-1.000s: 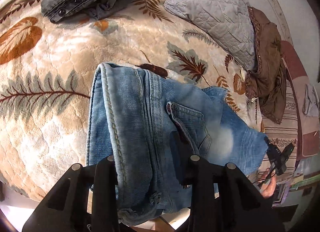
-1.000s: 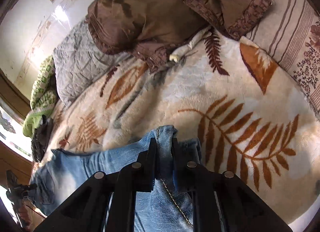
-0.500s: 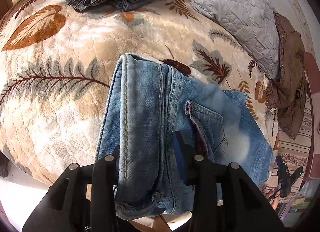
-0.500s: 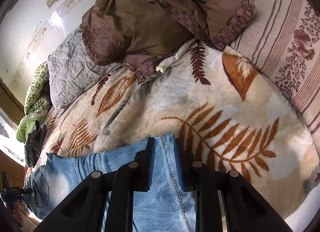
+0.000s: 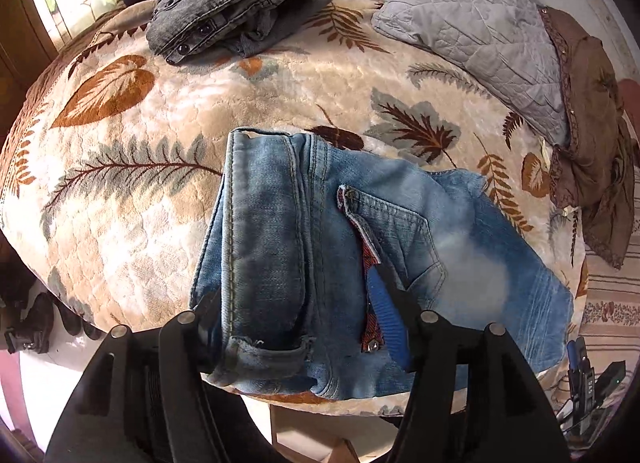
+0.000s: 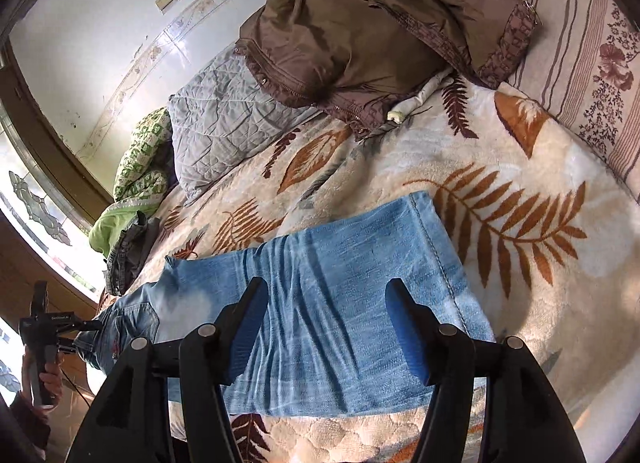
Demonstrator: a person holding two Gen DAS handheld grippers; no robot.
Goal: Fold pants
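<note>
Light blue jeans (image 5: 304,247) lie folded on the leaf-patterned blanket (image 5: 120,223), waistband and back pocket toward the bed's near edge. My left gripper (image 5: 296,303) hovers over the waist with its jaws opening; the denim lies between the fingers, and neither pad presses on it. In the right wrist view the folded leg end of the jeans (image 6: 352,303) rests flat. Above it my right gripper (image 6: 328,303) is opening too, its blue pads clear of the cloth. A hand holds the left gripper (image 6: 44,327) at the far left.
Folded grey jeans (image 5: 236,11) sit at the back of the bed, beside a grey quilted pillow (image 5: 472,31) and a crumpled brown jacket (image 6: 380,35). Green bedding (image 6: 140,167) lies by the window. A striped sheet (image 6: 580,63) borders the blanket. The bed's edge drops off just below the waistband.
Both grippers were shut on the denim; their jaws have spread and let it go. The jeans now lie flat on the blanket, and both grippers have drawn back from the cloth.
</note>
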